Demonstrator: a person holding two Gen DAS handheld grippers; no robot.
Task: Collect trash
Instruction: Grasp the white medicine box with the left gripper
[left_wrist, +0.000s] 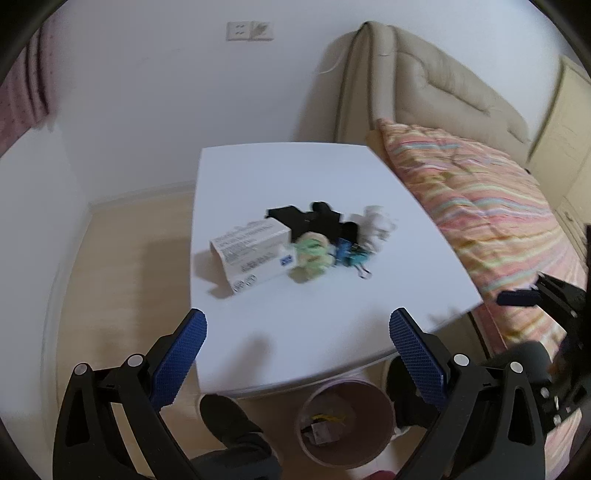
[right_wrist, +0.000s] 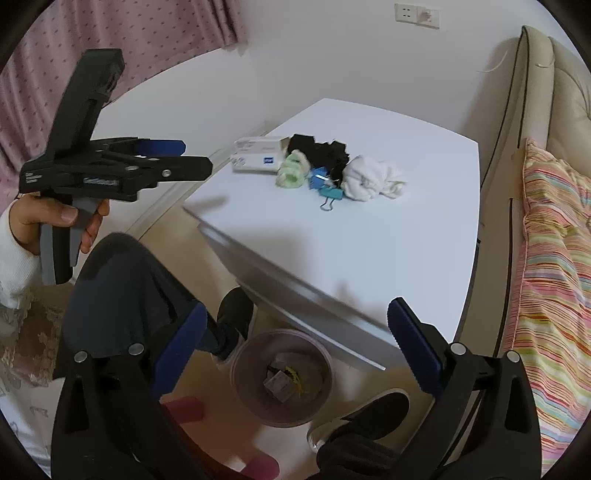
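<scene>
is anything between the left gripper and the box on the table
Nothing visible. The left gripper hangs open over the near part of the table, and only bare tabletop lies between it and the box. The green wad and clips lie to the box's right, off that line.

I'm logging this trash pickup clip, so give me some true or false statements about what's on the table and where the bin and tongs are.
1. The cardboard box lies on the white table. True.
2. The trash bin stands on the table. False: it sits on the floor below the table's edge.
3. Both the left tongs and right tongs are open and hold nothing. True.
4. The bin is empty. False: some scraps already lie inside.
5. The white cloth lies beside black fabric. True.
</scene>
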